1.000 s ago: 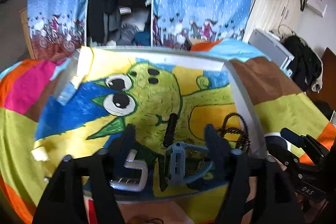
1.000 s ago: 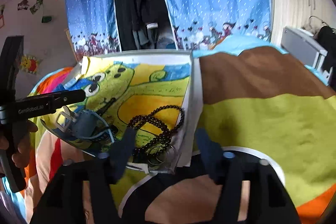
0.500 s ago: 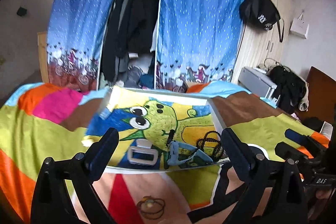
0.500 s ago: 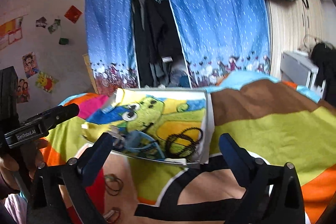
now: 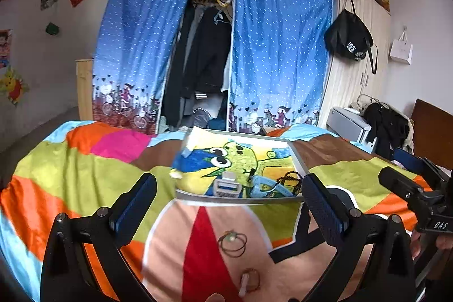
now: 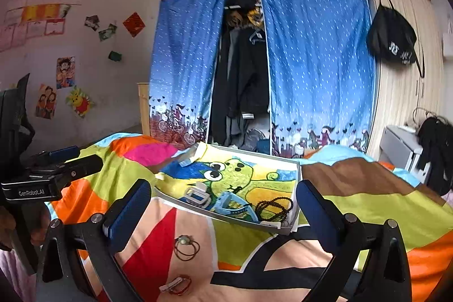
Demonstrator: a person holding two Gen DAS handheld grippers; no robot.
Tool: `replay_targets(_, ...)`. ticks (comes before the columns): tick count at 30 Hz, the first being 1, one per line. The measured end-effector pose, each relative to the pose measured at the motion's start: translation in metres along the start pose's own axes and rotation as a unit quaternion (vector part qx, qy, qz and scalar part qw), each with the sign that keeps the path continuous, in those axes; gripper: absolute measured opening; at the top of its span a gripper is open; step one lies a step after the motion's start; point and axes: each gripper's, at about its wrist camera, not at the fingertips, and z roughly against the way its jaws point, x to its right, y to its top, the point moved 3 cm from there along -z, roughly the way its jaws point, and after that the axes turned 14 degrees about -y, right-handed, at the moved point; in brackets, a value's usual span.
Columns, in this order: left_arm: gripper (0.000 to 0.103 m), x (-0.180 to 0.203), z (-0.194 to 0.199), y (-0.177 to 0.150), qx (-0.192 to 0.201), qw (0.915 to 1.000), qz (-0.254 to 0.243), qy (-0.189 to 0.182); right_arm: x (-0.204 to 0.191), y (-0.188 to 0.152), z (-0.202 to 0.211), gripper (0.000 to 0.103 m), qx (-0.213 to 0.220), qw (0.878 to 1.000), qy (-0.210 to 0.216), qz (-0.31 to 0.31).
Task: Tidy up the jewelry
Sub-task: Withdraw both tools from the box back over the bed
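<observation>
Both grippers stood raised above the bed, jaws spread wide and holding nothing. The left gripper (image 5: 229,205) and the right gripper (image 6: 223,210) each framed the tray (image 6: 226,217) between their fingers, a stance that suited looking over the whole layout before choosing a piece.

The tray lay on the blanket (image 5: 85,174), lined with a green cartoon drawing, and served as the collecting place. 3 pieces sat along its near edge: a white buckle-like piece (image 6: 196,196) at the left, a blue strap (image 6: 230,204) in the middle, and a black bead string (image 6: 273,207) at the right. They lay side by side, the strap close to both neighbours, which kept each one separate enough to read at a glance.

2 pieces lay outside the tray, on the blanket's pale and red patches nearer the cameras. A brown hair tie with a pale bead (image 6: 185,246) sat just short of the tray, and a red ring with a white clip (image 6: 175,285) lay closer in. My judgement was that these 2 remained to be sorted, with the hair tie the easier reach. Both were thin and flat on soft cloth, so a pinch risked catching fabric too.
</observation>
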Motion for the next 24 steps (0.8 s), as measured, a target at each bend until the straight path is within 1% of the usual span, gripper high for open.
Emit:
replay_targets(4, 0.1, -0.004, 0.028, -0.014, 0.002, 0.9999, 0.009, 0.01, -0.012, -0.006, 0.021, 0.103, 0.01, 1.0, -0.002, 0.002)
replay_targets(11, 0.101, -0.013, 0.063, -0.041, 0.005, 0.9994, 0.024, 0.025, -0.03, -0.031, 0.048, 0.103, 0.021, 1.0, -0.012, 0.011)
replay_targets(17, 0.101, -0.016, 0.069, -0.066, -0.014, 0.9992, 0.017, 0.034, -0.037, -0.054, 0.056, 0.103, 0.013, 1.0, -0.021, 0.009)
replay_targets(21, 0.101, -0.022, 0.065, -0.083, -0.03, 0.9988, 0.027, 0.029, -0.04, -0.076, 0.053, 0.103, -0.011, 0.999, -0.028, 0.019)
replay_targets(24, 0.101, -0.024, 0.058, -0.098, -0.043, 0.9986, 0.02, 0.026, -0.041, -0.098, 0.044, 0.103, -0.043, 0.998, -0.028, 0.02)
